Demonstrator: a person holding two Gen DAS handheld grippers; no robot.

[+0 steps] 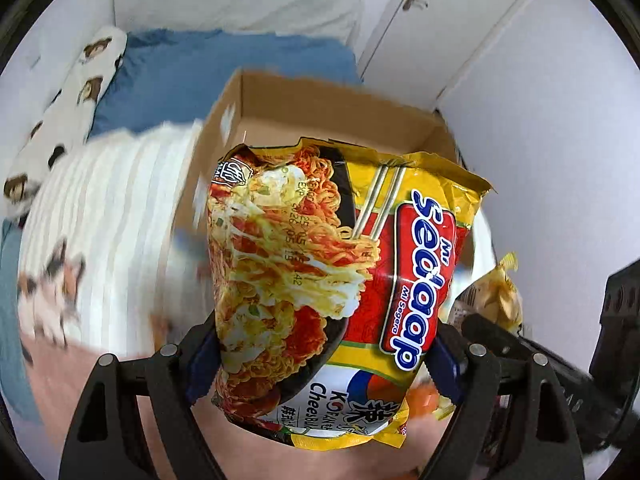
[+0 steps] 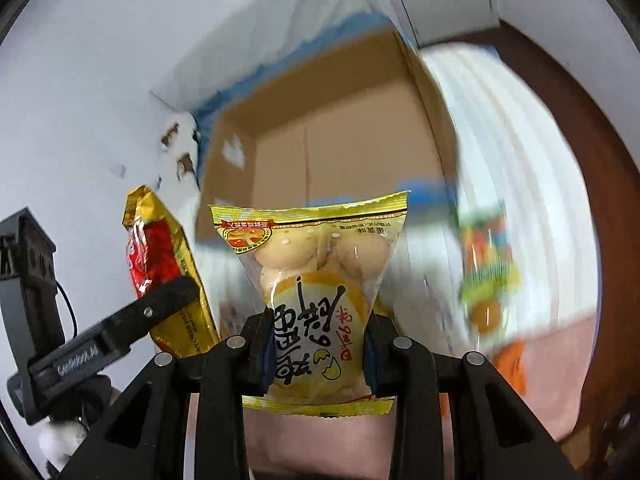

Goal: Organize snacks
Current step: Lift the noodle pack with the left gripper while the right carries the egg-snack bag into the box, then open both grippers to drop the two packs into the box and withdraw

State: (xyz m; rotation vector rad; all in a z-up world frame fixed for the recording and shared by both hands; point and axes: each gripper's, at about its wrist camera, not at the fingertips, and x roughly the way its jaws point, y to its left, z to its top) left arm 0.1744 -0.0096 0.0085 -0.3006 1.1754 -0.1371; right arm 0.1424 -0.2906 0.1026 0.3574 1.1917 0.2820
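The left gripper (image 1: 320,356) is clamped on a big yellow and red crinkly plastic noodle packet (image 1: 332,280), pinching it near its bottom end. The packet stands tall, with its long side going up and its sealed top edge leaning toward the open brown cardboard box (image 1: 320,116) just behind it. It is floppy and held only low down, so I think it could bend over, slip out, or catch on the box rim and miss. The right gripper (image 2: 320,348) is clamped on a small yellow and clear plastic bag of round egg cakes (image 2: 320,280), squeezing its lower half. This bag also stands upright, top edge pointing at the same box. I think a hard squeeze could crush the soft cakes. Both packets are close together, so they might bump going in.
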